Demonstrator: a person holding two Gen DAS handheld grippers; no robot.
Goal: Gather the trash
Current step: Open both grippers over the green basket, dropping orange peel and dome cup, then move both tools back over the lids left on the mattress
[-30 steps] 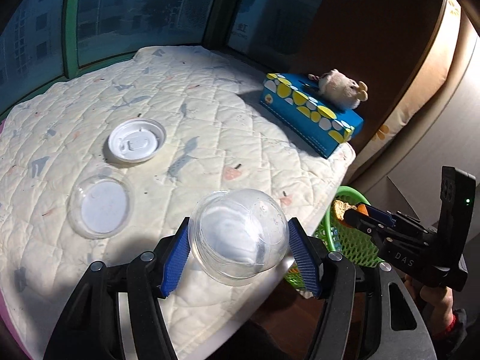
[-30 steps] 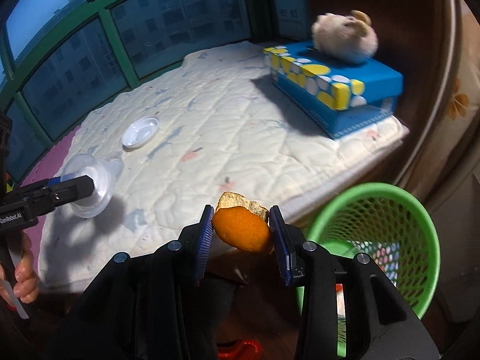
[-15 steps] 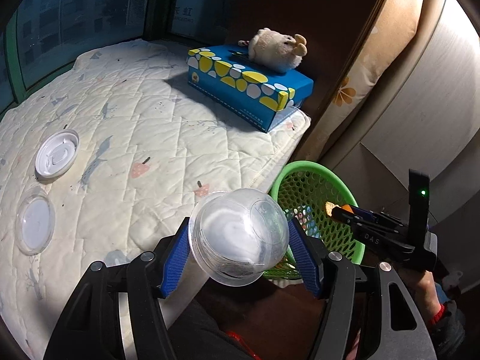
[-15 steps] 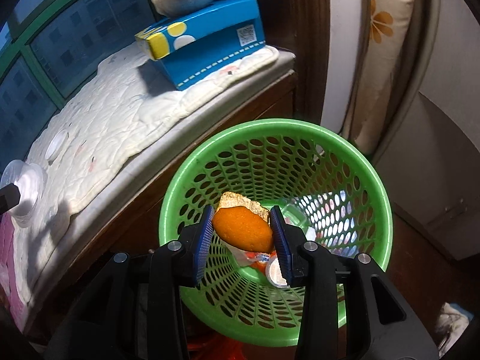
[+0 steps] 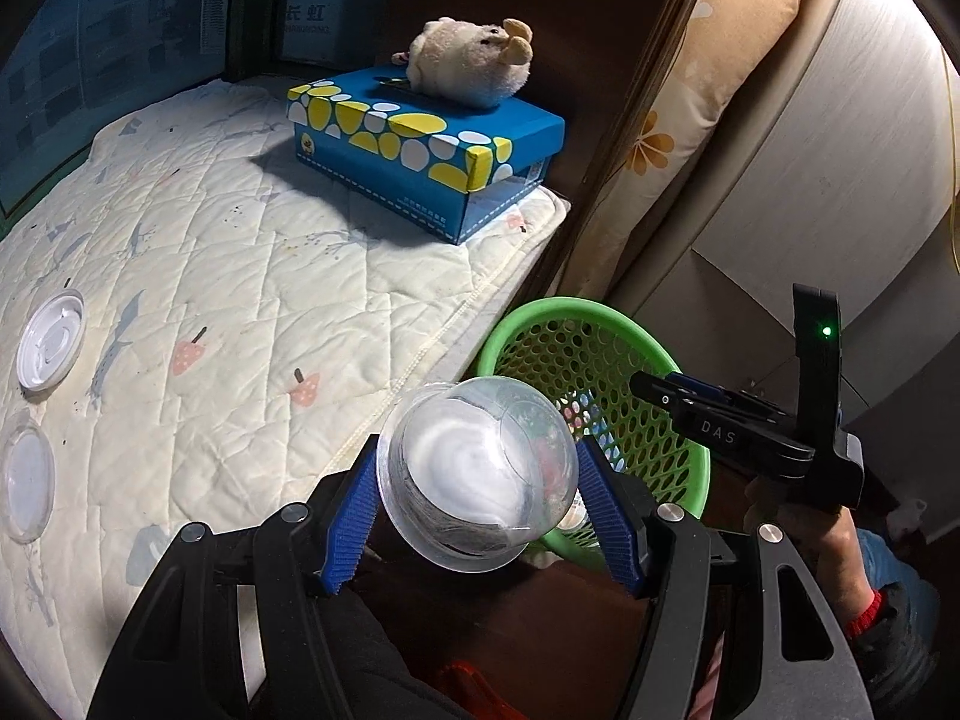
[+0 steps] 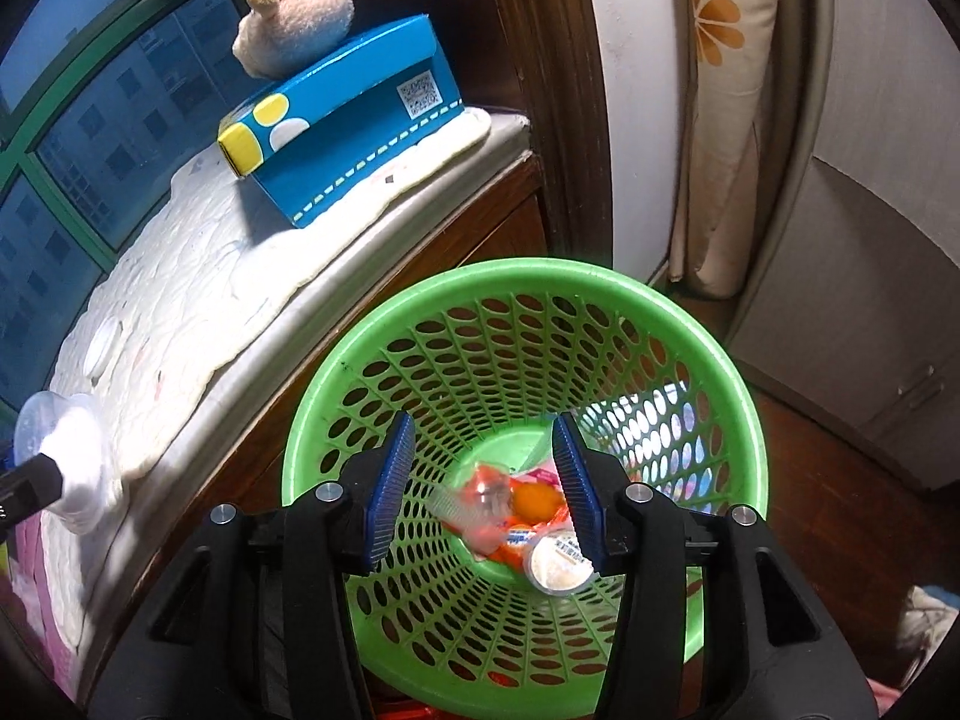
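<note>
A cream quilted mattress pad [image 5: 228, 276] printed with small birds and mushrooms covers a window-side bed platform, the largest thing in view. Just beside its edge, lower down on the floor, stands a round green plastic mesh basket [image 6: 708, 372]. At the far end of the pad lies a blue cardboard tissue box with yellow and white spots [image 5: 420, 150], and a cream plush toy animal [image 5: 468, 69] rests on top of it.

The left tool [image 5: 480, 492] has its blue ribbed pads pinching a clear domed plastic cup [image 5: 474, 474] with white residue inside; the cup is held in the air over the pad's edge, close to the basket rim but not over the opening. The right tool [image 6: 486, 480] hangs above the basket mouth with its pads spread apart and nothing between them. In the left wrist view it is gripped by a hand [image 5: 804, 522].

At the bottom of the basket lies a heap of trash: an orange piece of peel [image 6: 536, 498], a small round white foil-topped tub [image 6: 558, 564], and crumpled red and clear wrappers [image 6: 480, 507].

On the pad, well apart from the basket, lie a white round plastic lid [image 5: 51, 341] and, near it, a clear round plastic lid [image 5: 25, 483].
</note>
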